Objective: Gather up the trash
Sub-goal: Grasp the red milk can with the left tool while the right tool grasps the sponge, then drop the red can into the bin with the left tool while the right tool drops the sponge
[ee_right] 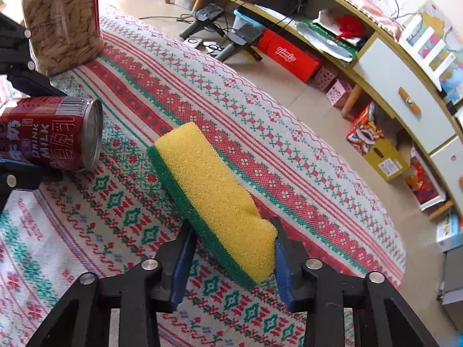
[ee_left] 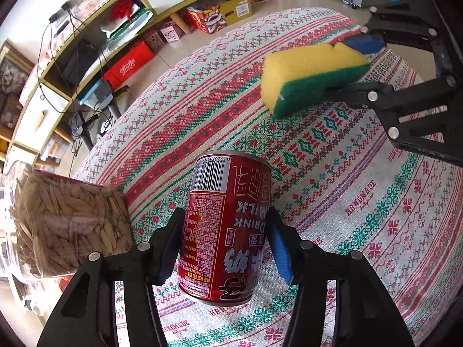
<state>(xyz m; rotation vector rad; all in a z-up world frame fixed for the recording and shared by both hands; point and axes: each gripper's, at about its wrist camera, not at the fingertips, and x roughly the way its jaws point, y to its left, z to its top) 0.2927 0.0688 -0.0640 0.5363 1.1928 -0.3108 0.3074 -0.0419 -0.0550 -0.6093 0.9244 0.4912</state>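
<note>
Patterned cloth covers the desk (ee_right: 289,156); its far edge curves away. Clear jar of seeds (ee_left: 66,219) is cut off at the left frame edge. Left claw (ee_left: 224,241) pinches the red milk can (ee_left: 225,231) (top end hidden below the pads). Right claw (ee_right: 231,260) squeezes the yellow-green sponge (ee_right: 214,199), visibly dented; whether it's lifted is unclear.

Tiled floor (ee_right: 332,121), cluttered low sideboard (ee_right: 399,86)

A clear jar (ee_left: 66,222) of what look like seeds stands on the patterned tablecloth (ee_left: 376,202).
</note>
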